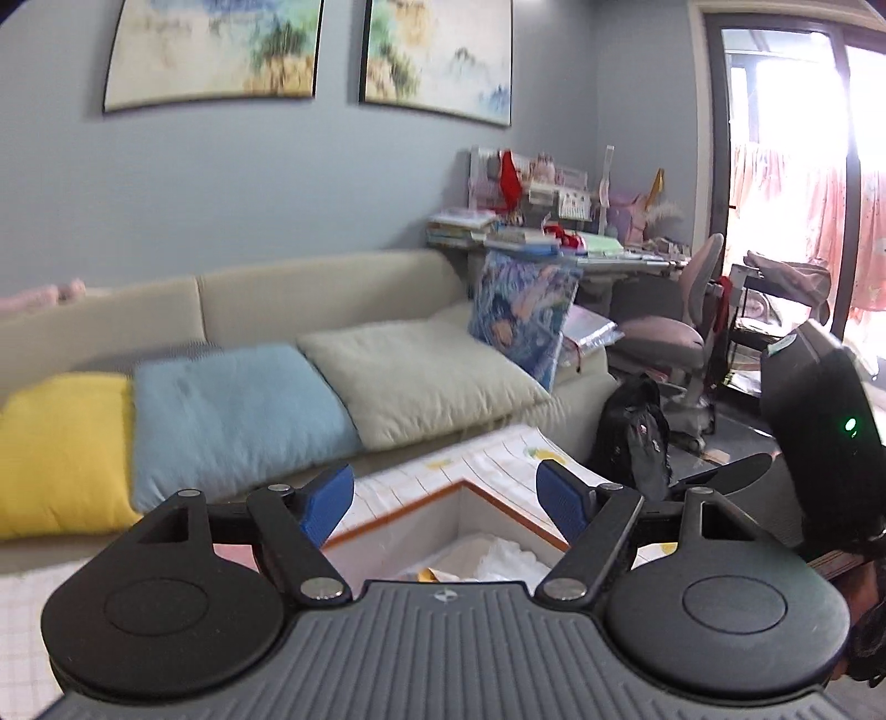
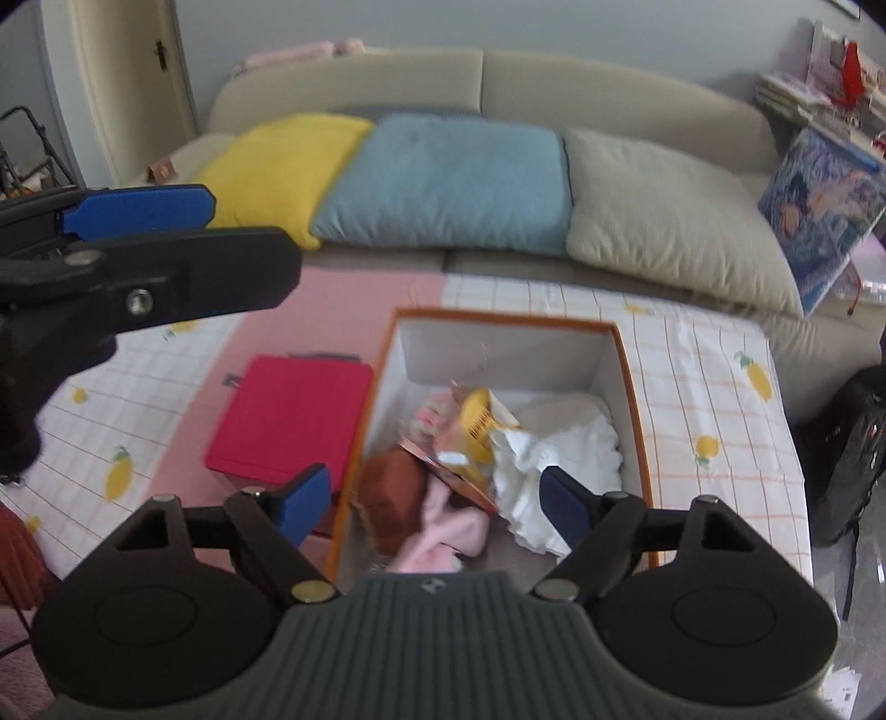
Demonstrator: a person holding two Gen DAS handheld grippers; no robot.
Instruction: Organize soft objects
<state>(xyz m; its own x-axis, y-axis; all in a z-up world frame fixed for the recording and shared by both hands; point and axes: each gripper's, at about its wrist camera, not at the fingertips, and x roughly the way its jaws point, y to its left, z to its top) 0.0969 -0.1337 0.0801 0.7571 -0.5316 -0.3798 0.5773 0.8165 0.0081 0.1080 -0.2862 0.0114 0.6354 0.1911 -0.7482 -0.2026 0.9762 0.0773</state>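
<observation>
The right claw [image 2: 437,501] stands wide with nothing between its blue pads, hovering above the near end of the orange-rimmed box [image 2: 631,382]. The left claw [image 1: 446,501] is likewise wide and holds nothing, raised over the same box [image 1: 515,512].

Inside the box lie the soft things, in a jumble: one white cloth [image 2: 565,448], one pink plush [image 2: 443,534], one brown plush [image 2: 396,493] and one yellow packet [image 2: 479,423]. One red case [image 2: 290,421] sits just beside the box on the cloth-covered bench [image 2: 709,387].

On the sofa [image 2: 609,83] lie three cushions in a row: yellow [image 2: 288,160], blue [image 2: 454,177], beige [image 2: 670,221].

Only the right view shows the box's contents in full and the red case. Only the left view shows two paintings [image 1: 213,52] and the desk chair [image 1: 681,327].
</observation>
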